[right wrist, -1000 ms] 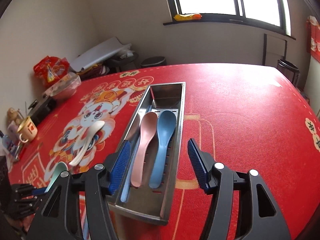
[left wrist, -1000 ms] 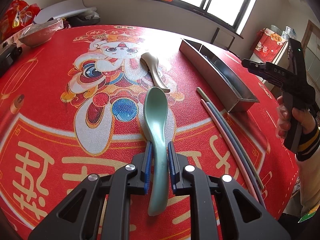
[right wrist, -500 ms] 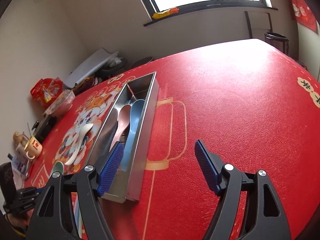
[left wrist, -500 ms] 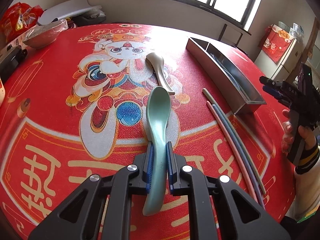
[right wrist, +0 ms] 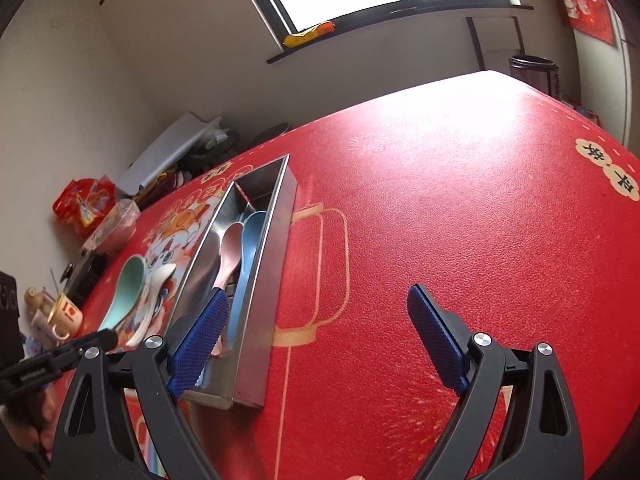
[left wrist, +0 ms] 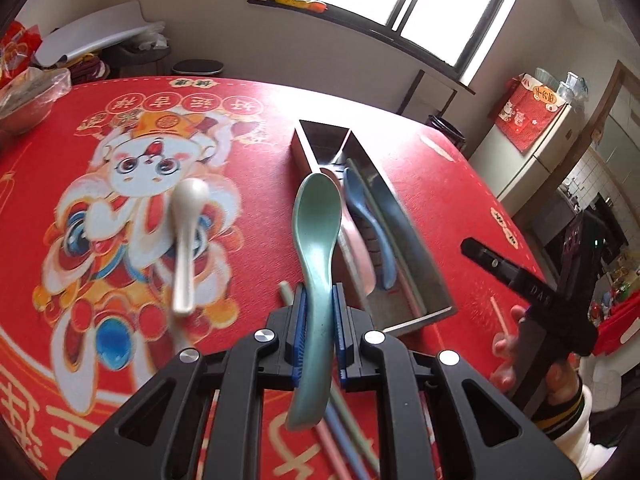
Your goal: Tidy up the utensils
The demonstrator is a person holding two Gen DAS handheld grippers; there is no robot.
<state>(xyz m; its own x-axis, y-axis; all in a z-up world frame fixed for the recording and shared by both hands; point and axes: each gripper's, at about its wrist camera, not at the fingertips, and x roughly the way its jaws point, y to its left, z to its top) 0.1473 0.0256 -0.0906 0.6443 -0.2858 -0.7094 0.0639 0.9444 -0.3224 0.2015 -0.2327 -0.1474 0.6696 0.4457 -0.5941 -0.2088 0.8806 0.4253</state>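
The left gripper (left wrist: 319, 330) pointed steeply down over the bench (left wrist: 248, 128), its jaws closed tight on the handle of the green spoon (left wrist: 316, 236). The spoon stood lifted clear of the red cloth, bowl forward and hanging over the near wall of the steel tray (left wrist: 404, 240), handle end sticking out behind the blue pads toward the camera. In the right wrist view the same green spoon (right wrist: 126, 288) showed beyond the tray's left side.

The right gripper (right wrist: 320, 328) hung tilted down and rolled, beside the tray's near right corner; its jaws were opening, already very wide, with nothing between them but bare red cloth. One blue pad (right wrist: 200, 344) overlapped the tray's near end in that view (whether it touched the metal I could not tell). From the left wrist view a hand (left wrist: 532, 360) in a striped cuff gripped this tool's handle at the right edge.

Inside the tray lay a pink spoon (right wrist: 228, 248) and a blue spoon (right wrist: 252, 236), side by side, bowls toward the far end. A white spoon (left wrist: 186, 240) lay on the cartoon print to the left, well apart from the tray. Chopsticks (left wrist: 344, 432) in pink, blue and green lay on the cloth beneath the left gripper, partly hidden by it. At the bench's far left edge sat a wrapped bowl (right wrist: 114, 226) and a mug (right wrist: 66, 314).
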